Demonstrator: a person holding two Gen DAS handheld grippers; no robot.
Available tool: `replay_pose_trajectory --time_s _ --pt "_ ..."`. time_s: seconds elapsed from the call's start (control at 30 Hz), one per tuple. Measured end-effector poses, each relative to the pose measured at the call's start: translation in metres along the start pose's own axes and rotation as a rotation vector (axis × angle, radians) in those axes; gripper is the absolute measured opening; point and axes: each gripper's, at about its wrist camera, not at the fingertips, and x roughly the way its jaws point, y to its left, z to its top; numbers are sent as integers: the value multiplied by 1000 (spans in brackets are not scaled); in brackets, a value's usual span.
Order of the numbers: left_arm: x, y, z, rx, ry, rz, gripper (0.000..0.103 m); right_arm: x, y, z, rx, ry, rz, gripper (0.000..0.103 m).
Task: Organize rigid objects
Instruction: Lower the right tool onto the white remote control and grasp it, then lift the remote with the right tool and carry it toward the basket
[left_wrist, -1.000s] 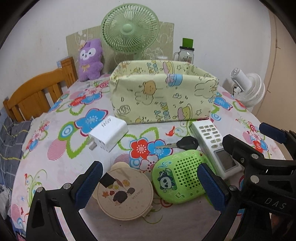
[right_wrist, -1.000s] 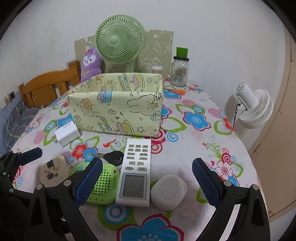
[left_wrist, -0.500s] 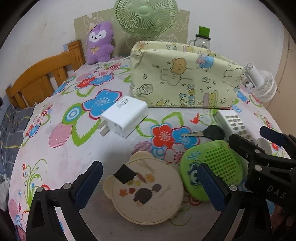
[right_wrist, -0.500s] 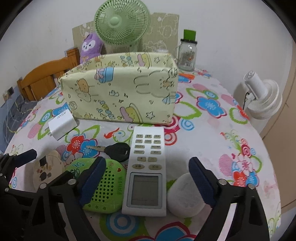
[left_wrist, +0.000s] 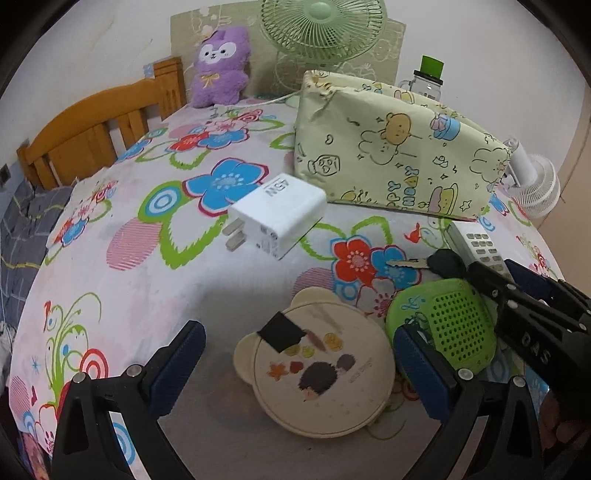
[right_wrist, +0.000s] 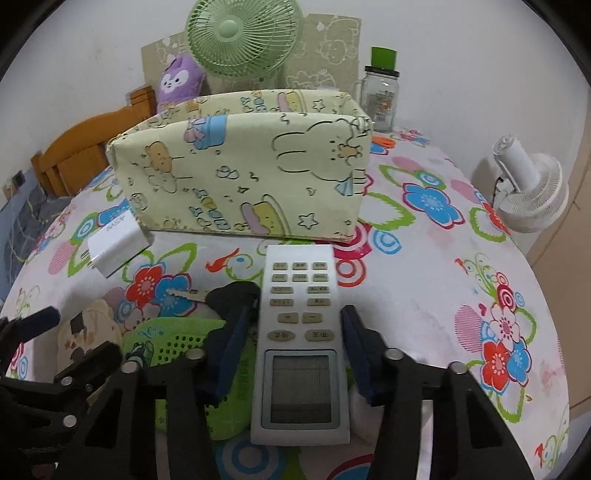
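My right gripper is shut on the white remote, its blue pads pressing both long sides just above the screen. The remote lies on the flowered tablecloth in front of the yellow cartoon fabric box. My left gripper stands open low over the table, its fingers on either side of the beige bear-eared round case. A green perforated gadget lies between case and remote. Just behind it is a black key, and a white charger lies further back.
A white rounded lump peeks out right of the remote. At the back stand a green fan, a purple plush and a jar. A white fan stands past the right table edge, a wooden chair at the left.
My right gripper came down and forward and its jaws closed on the remote. My left gripper moved forward and down, so the beige case now lies between its open fingers.
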Motion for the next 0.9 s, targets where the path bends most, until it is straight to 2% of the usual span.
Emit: replay_pose_trajectory --time_s 0.23,0.37,0.43,0.6,0.73,0.8,0.9 --pt "-4 -5 -3 32 -5 25 103 -1 4 -1 -25 -1 -24 47" --pt "-3 -2 -4 16 14 29 103 -2 5 -2 -25 2 -29 47" --pt "-1 -5 -8 53 26 56 103 -3 5 -3 -27 4 -28 47" --pt "-2 -4 -9 34 20 60 103 -6 6 -6 -31 3 -31 47" --pt "-2 -7 -6 34 8 48 94 -5 5 -6 -30 5 -30 47" --pt "-2 -11 -5 43 -1 44 85 -4 6 -5 -36 4 -35 48" --pt "0 -12 -2 36 0 49 85 -2 9 -5 -53 4 -54 48"
